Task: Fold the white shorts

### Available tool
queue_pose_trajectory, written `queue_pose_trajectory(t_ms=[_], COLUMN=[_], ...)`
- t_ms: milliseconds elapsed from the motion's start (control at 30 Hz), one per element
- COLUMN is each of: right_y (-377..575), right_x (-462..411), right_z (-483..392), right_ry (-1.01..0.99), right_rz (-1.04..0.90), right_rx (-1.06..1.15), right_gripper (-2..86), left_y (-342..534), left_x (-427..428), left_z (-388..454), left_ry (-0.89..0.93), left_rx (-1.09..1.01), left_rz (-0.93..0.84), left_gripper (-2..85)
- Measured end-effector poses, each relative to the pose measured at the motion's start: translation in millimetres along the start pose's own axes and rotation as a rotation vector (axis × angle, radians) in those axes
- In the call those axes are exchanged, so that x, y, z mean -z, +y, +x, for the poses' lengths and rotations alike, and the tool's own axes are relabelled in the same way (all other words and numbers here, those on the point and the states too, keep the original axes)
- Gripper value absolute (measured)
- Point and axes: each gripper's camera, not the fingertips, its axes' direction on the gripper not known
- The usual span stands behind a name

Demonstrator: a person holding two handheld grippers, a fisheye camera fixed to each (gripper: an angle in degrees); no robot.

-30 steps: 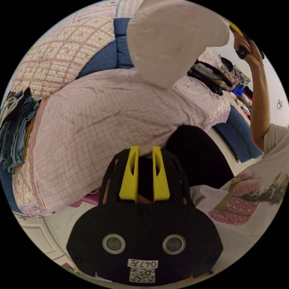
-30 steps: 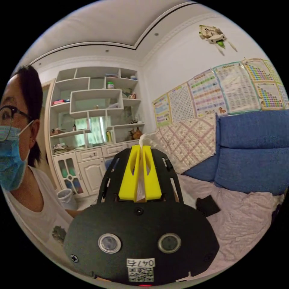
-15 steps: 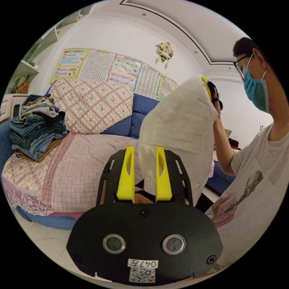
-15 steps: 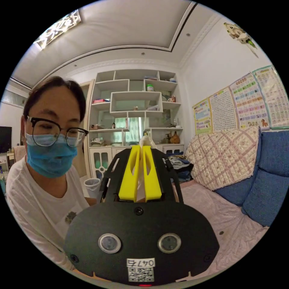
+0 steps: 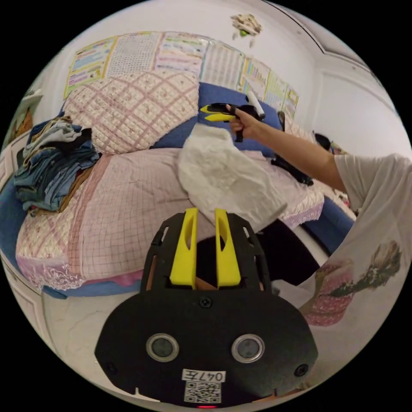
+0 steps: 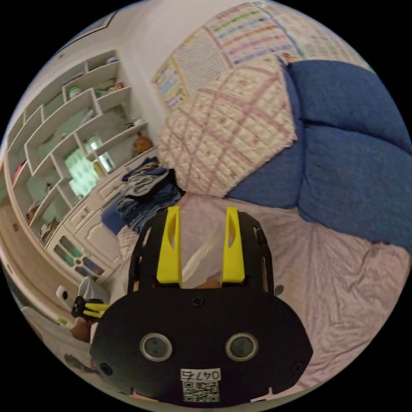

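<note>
Shorts: crumpled white fabric shorts point(image 5: 223, 178), lying in a heap on the pink checked bedcover point(image 5: 128, 206), toward its near edge, with one end hanging just over that edge; a white fold point(image 6: 201, 257) also seen between the right jaws.
Right gripper point(image 5: 213, 113): seen in the left gripper view, in a hand point(image 5: 244, 124) at the end of an outstretched arm, above the far end of the shorts; in its own view point(image 6: 199, 244) yellow jaws spread wide, pressing on nothing.
Left gripper point(image 5: 201, 244): yellow jaws parted by a narrow gap, nothing between them, held off the near edge of the bedcover.
Surface: blue sofa bed under the pink checked cover, lace trim along the front edge; cover wrinkled near the blue back cushions point(image 6: 352, 163).
On the surface: quilted cream-and-pink cushion point(image 5: 133, 111) against the back; stack of folded denim and dark clothes point(image 5: 51, 163) at the left end.
Room: white open shelving with cupboards below point(image 6: 73, 141); pale tiled floor point(image 5: 73, 317); colourful charts point(image 5: 180, 51) on the white wall.
Writing: charts too small to read; small printed labels on both gripper bodies.
Person: white printed T-shirt point(image 5: 369, 257) at the right edge of the left gripper view.
</note>
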Motion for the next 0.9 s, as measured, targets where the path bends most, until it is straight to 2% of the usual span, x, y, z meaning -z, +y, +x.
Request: queue_pose_trajectory(t_ms=[167,300,400,600,700,900], right_y=[85,161,219,290,294,270], right_x=[19,52,84,113,113,76], right_z=[-95,-150,-174,-197,-229,-353], right_ry=[0.069,0.127,0.151,0.021,-0.017,0.016], right_rz=[-0.144,-0.174,-0.142,-0.148,-0.152,-0.189], right_rx=[0.11,0.128,0.019,-0.165,-0.089,0.354], right_gripper=[10.5,10.9,10.8,9.3,8.4,7.0], left_y=[28,42,56,94,117,188], left_x=[-51,-78,-101,-162,-188,-187], left_z=[63,106,134,186,207,165], left_ry=[0.022,0.034,0.055,0.113,0.077,0.09], left_rx=[-0.14,-0.235,-0.283,-0.365,-0.405,-0.253], left_rz=[-0.055,-0.071,-0.08,-0.125,-0.177,-0.15], left_gripper=[8.8,10.4,11.3,12.3,13.1,13.5])
